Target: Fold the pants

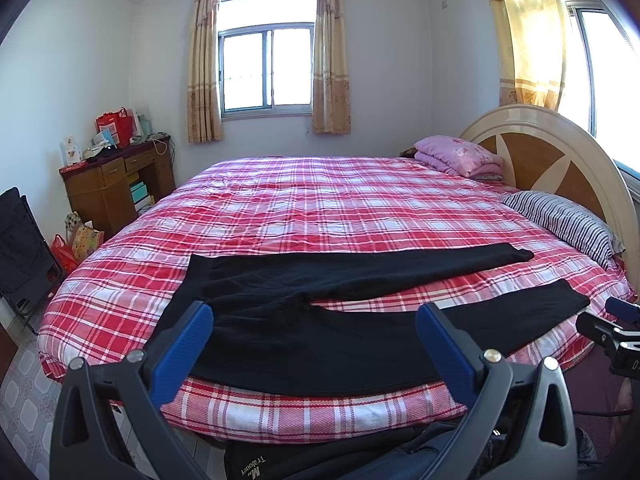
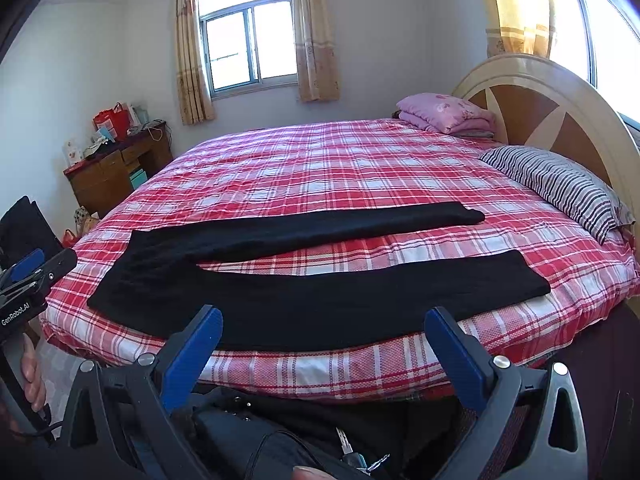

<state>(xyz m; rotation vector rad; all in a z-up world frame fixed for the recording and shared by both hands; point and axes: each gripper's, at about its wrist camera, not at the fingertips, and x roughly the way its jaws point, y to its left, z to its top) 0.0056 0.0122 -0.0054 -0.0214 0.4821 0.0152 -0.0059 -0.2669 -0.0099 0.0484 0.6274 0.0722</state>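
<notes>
- Pants (image 1: 320, 320): black, laid flat on the near edge of the bed (image 1: 320, 200), waistband to my left, both legs running right and splayed apart with red plaid showing between them.
- Left gripper (image 1: 314, 350): jaws spread wide, empty, hovering short of the waistband area.
- Right gripper (image 2: 324, 350): jaws likewise spread, holding nothing, facing the near leg.
- Risk: the near leg lies close to the mattress edge; I judge a careless tug could drag it off.
- Risk: pinching the bedsheet together with the dark cloth would lift both and spoil the fold.
- Risk: legs are unequal in angle; folding without aligning them likely leaves a skewed stack.
</notes>
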